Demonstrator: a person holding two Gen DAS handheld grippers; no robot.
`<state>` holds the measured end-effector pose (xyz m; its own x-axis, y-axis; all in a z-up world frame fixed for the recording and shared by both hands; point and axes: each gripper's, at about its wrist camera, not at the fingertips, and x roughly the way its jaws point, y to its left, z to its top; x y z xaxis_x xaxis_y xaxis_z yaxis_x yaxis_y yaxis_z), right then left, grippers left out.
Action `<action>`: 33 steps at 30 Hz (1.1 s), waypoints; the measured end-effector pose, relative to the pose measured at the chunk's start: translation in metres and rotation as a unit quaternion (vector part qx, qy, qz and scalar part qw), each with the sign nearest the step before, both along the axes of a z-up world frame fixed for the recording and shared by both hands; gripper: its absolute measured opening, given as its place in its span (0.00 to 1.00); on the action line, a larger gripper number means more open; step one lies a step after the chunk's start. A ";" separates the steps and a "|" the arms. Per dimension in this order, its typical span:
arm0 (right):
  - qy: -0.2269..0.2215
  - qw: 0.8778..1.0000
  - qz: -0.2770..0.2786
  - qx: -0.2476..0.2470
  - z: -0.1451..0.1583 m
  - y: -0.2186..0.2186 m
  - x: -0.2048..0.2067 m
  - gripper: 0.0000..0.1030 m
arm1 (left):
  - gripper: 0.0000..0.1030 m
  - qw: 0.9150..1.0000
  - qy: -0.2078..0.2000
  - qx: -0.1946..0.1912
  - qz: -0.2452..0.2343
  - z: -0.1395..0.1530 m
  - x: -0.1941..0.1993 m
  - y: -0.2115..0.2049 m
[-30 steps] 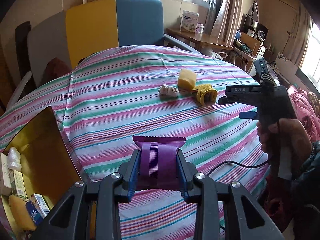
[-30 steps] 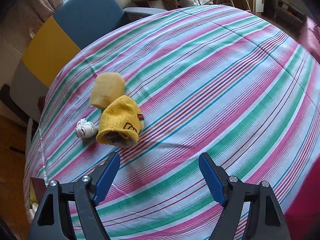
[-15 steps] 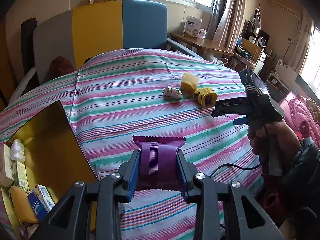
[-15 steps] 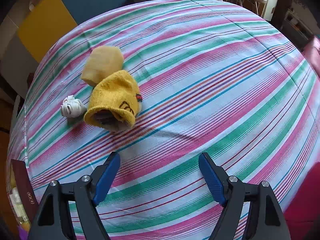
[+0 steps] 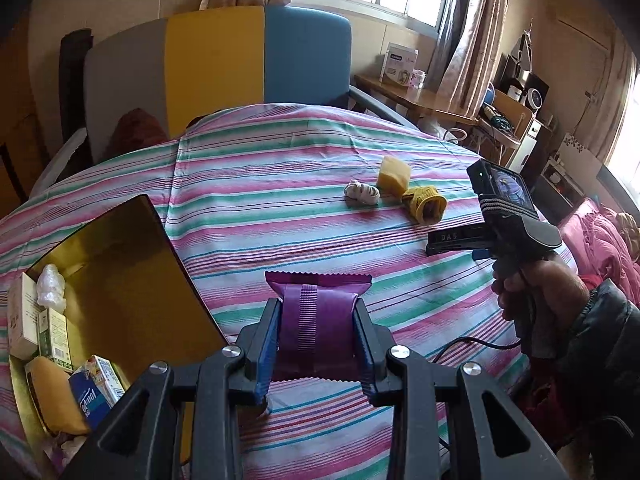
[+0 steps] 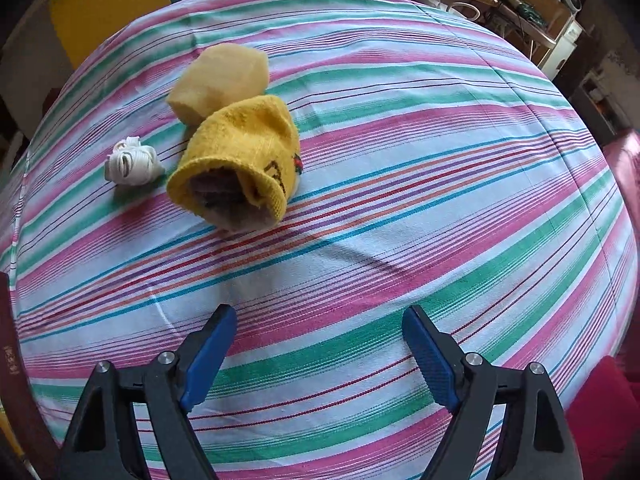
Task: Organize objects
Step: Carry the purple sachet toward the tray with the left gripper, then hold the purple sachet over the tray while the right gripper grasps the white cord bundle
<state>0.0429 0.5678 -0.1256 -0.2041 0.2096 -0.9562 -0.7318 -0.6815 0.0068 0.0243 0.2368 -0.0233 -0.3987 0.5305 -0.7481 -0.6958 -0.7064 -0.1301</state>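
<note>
My left gripper [image 5: 316, 332] is shut on a purple snack packet [image 5: 318, 320] and holds it above the striped tablecloth, right of an open gold box [image 5: 116, 272]. My right gripper [image 6: 320, 344] is open and empty, above the cloth, short of a rolled yellow sock [image 6: 240, 160]. A yellow sponge [image 6: 220, 80] lies just behind the sock and a small white bundle [image 6: 132, 162] to its left. The same three also show in the left wrist view: sock [image 5: 424, 204], sponge [image 5: 394, 174], bundle [image 5: 362, 194].
The gold box holds several small cartons [image 5: 52, 332] and a plastic wrap [image 5: 50, 290]. A grey, yellow and blue chair [image 5: 216, 64] stands behind the round table [image 5: 260, 168]. A wooden side table [image 5: 420, 96] with a white carton stands far right.
My left gripper has pulled back and up with the packet, so more of the gold box shows. My right gripper has moved closer to the yellow sock.
</note>
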 end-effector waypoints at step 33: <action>0.017 0.987 0.159 -0.026 0.017 -0.064 -0.006 0.53 | 0.33 0.991 -0.004 0.052 0.124 0.012 -0.044 -0.130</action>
